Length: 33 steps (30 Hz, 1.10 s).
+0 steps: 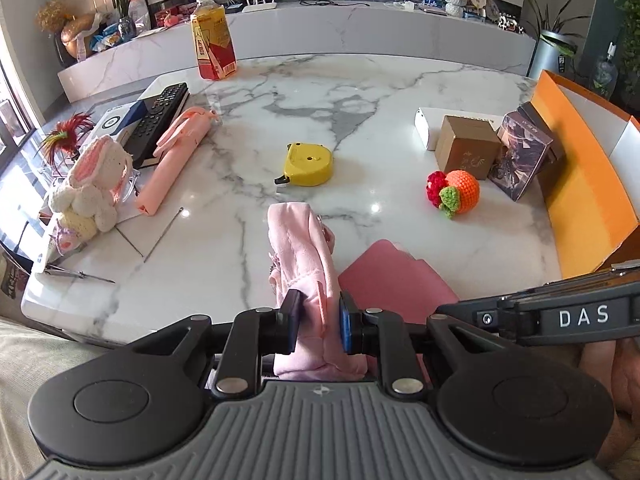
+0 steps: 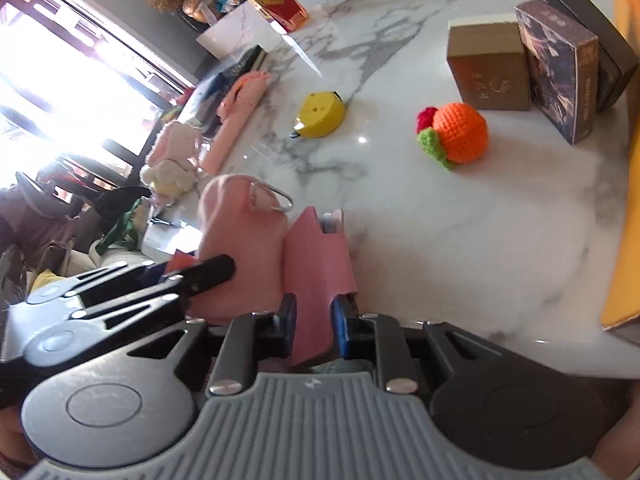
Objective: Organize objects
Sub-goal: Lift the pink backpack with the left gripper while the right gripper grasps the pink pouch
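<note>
My left gripper (image 1: 318,316) is shut on a pale pink fabric pouch (image 1: 296,240) that stands up from the near edge of the marble table (image 1: 360,80). A metal ring (image 2: 276,198) hangs at the pouch's top. Right beside it, a darker pink folded wallet (image 1: 392,276) is pinched between the pads of my right gripper (image 2: 314,320), which is shut on the wallet (image 2: 316,256). In the right wrist view the pouch (image 2: 240,240) touches the wallet's left side, with a finger of the left gripper (image 2: 208,272) against it.
A yellow tape measure (image 1: 308,164) lies mid-table and a crochet orange (image 1: 460,192) to its right. Small boxes (image 1: 466,148) lean against an orange tray (image 1: 580,184). At the left are a pink umbrella (image 1: 176,156), a remote (image 1: 160,116), a crochet bunny (image 1: 96,184) and a drink bottle (image 1: 212,40).
</note>
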Available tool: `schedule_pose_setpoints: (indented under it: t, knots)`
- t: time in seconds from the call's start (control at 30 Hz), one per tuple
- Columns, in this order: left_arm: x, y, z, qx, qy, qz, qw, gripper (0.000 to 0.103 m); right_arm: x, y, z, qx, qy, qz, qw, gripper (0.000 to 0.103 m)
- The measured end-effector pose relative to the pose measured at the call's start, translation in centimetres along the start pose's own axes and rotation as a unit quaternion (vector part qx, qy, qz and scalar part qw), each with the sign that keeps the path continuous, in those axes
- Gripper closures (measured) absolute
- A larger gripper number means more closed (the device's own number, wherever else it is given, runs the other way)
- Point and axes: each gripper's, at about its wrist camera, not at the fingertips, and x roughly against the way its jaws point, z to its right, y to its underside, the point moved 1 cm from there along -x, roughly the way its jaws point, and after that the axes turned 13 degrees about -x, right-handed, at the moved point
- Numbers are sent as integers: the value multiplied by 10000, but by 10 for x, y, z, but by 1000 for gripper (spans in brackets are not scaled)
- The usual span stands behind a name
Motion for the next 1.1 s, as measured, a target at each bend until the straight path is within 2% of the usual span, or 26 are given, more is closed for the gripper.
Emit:
schedule_pose_setpoints:
  t: [0.1,0.2,0.4,0.6,0.77,0.8,0.83,0.9,1.1]
  knots:
    - [2,2,-2,137,329,103,9993,80,5,1,-4,6,-85,62,9999,103]
    - [1,3,5,176,723,176,9971,80,10,5,-7,130,65,128,9998,103]
    - [-3,5,26,-3,1157,204,9931,80,11,13,20,-61,411,147,9990,103]
    - [-4,9,34,-156,1152,203,9930,80,10,25,42,-313,503,130,9982,103]
    - [-2,10,36,-190,1053,194,9941,80,15,24,45,-275,604,260,9975,94]
    - [-2,10,36,-198,1048,193,9941,80,17,24,48,-319,600,280,9973,87]
    - [-2,10,36,-204,1046,191,9941,80,19,24,51,-372,594,305,9971,75]
    - [-2,10,36,-215,1048,188,9941,80,24,24,57,-486,592,345,9965,64]
    - [-3,10,38,-301,1081,164,9935,80,24,28,80,-1023,338,160,9941,57]
